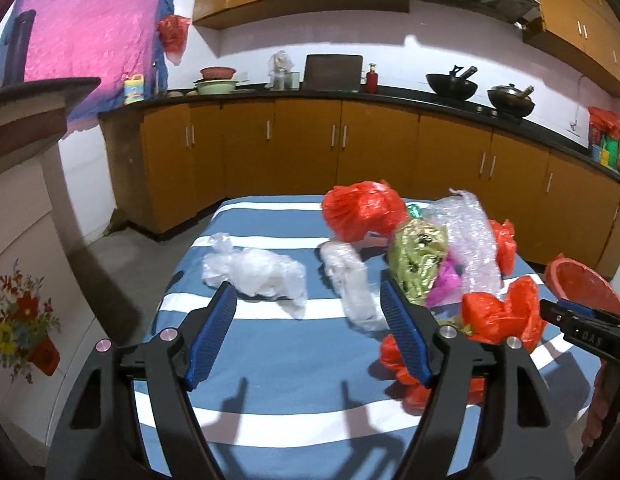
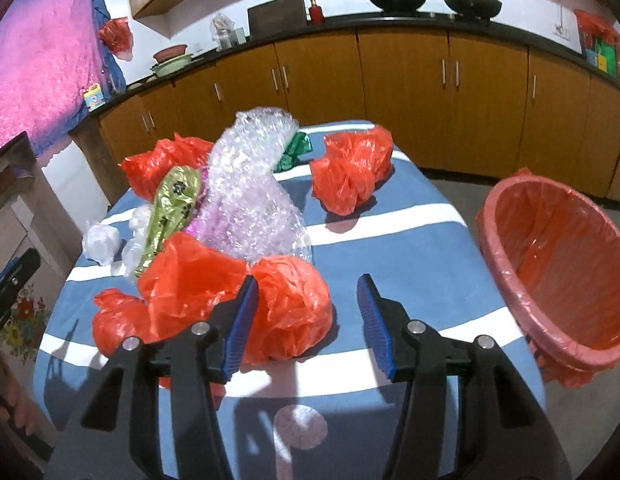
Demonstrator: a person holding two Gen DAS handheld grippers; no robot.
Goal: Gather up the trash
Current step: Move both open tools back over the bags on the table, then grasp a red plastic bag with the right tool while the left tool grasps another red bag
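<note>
In the left wrist view, the left gripper [image 1: 308, 308] hangs above the blue-and-white striped tablecloth [image 1: 270, 360] with its blue-padded fingers [image 1: 212, 336] spread wide and nothing between them. Just ahead of the left fingertip lies a crumpled clear plastic bag [image 1: 254, 270]; a second clear crumpled bag [image 1: 352, 282] sits ahead of the gap, close to the right fingertip. Beyond the right finger is the main heap: a gold-green foil wrapper [image 1: 418, 264], a sheet of clear bubble wrap [image 1: 468, 240] and several crumpled red plastic bags, the nearest [image 1: 502, 316] lying just outside the right finger. The tip of the other tool shows at the right edge. In the right wrist view, the right gripper [image 2: 308, 300] is likewise wide open and empty, its left finger overlapping a big crumpled red plastic bag [image 2: 286, 312] in the picture, whether touching I cannot tell. Off to the right of the fingers, past the table edge, stands the round red bin lined with red plastic [image 2: 558, 276], apparently empty. The step looks like the approach to a first pick. The next move calls for shifting the right gripper slightly leftward so the red bag sits between the pads, closing firmly on the slippery film, then carrying it right to the bin.
</note>
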